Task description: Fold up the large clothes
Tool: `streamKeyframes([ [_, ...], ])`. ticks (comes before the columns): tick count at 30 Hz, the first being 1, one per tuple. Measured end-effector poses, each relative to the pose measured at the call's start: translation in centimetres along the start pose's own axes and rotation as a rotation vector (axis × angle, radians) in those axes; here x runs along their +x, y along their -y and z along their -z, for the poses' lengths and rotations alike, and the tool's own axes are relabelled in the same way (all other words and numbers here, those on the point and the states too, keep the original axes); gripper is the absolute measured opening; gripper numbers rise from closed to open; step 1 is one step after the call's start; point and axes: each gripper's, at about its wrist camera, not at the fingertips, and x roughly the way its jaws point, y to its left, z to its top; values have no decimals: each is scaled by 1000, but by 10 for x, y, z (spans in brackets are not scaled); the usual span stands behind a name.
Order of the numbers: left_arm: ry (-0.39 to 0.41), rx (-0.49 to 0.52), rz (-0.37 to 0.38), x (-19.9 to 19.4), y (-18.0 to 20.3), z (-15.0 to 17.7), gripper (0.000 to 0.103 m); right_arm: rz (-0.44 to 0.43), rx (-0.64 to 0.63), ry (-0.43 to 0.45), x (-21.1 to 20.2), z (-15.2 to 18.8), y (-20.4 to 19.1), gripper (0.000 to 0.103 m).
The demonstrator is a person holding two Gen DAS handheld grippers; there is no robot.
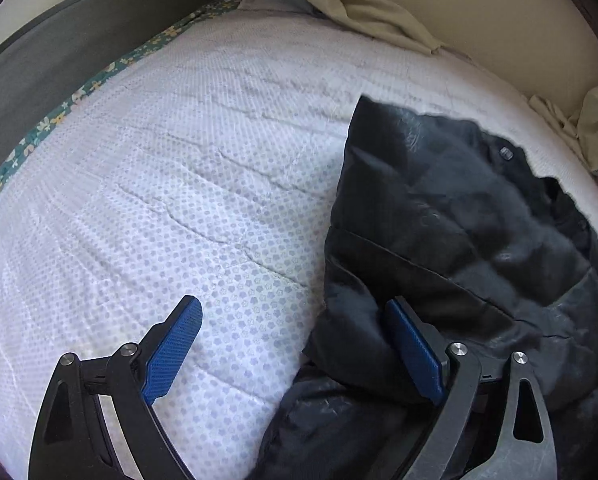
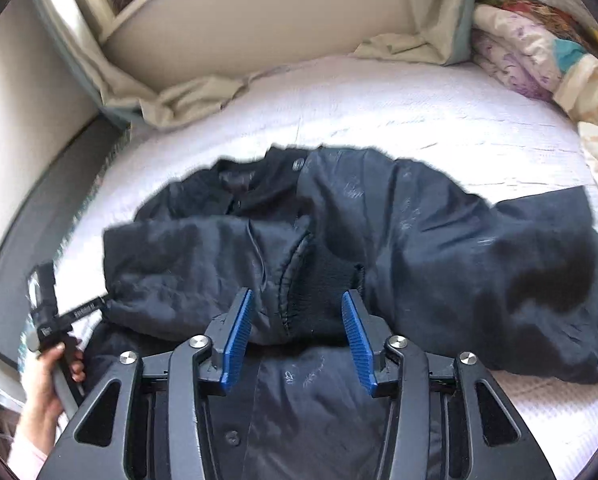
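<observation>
My black jacket point(image 2: 379, 240) lies on the white dotted bed point(image 1: 179, 200) beside a beige wall point(image 2: 259, 20); both grippers' fingers point(image 1: 175, 344) point(image 2: 237, 340) are spread, grasping nothing.

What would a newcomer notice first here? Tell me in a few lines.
The black padded jacket stands out first, sprawled dark across the pale patterned bedspread. Next come the blue-padded jaws of both tools: the right gripper is open over the jacket's ribbed cuff, and the left gripper is open at the jacket's edge. A heap of colourful bedding sits at the far right of the bed.
</observation>
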Motion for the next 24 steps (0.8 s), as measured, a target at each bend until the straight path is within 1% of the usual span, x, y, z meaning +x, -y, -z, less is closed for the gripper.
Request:
streamKeyframes([
  [1, 22, -3, 10, -13, 1, -1, 95, 4, 37, 28, -14, -4, 8, 58],
  [3, 72, 1, 33, -33, 6, -4, 98, 8, 104, 80, -41, -12, 23, 64],
  [5, 133, 17, 66, -58, 12, -5, 100, 25, 156, 113, -68, -20, 41, 66],
  [8, 196, 41, 119, -86, 17, -1, 102, 98, 242, 174, -107, -26, 77, 68],
  [10, 218, 51, 148, -101, 20, 4, 103, 113, 329, 235, -130, -21, 110, 73],
  [11, 225, 58, 161, -108, 21, 7, 103, 114, 394, 258, -140, -14, 133, 73],
  [13, 228, 73, 182, -115, 23, 12, 103, 120, 499, 276, -148, 2, 170, 73],
  [16, 221, 74, 206, -120, 30, 21, 103, 160, 672, 242, -149, 29, 224, 73],
  [19, 202, 76, 213, -115, 37, 23, 103, 129, 888, 220, -151, 59, 269, 73],
  [21, 195, 80, 215, -112, 39, 24, 103, 123, 969, 214, -152, 76, 287, 73],
  [24, 189, 98, 213, -108, 46, 27, 103, 152, 1065, 191, -152, 100, 306, 73],
])
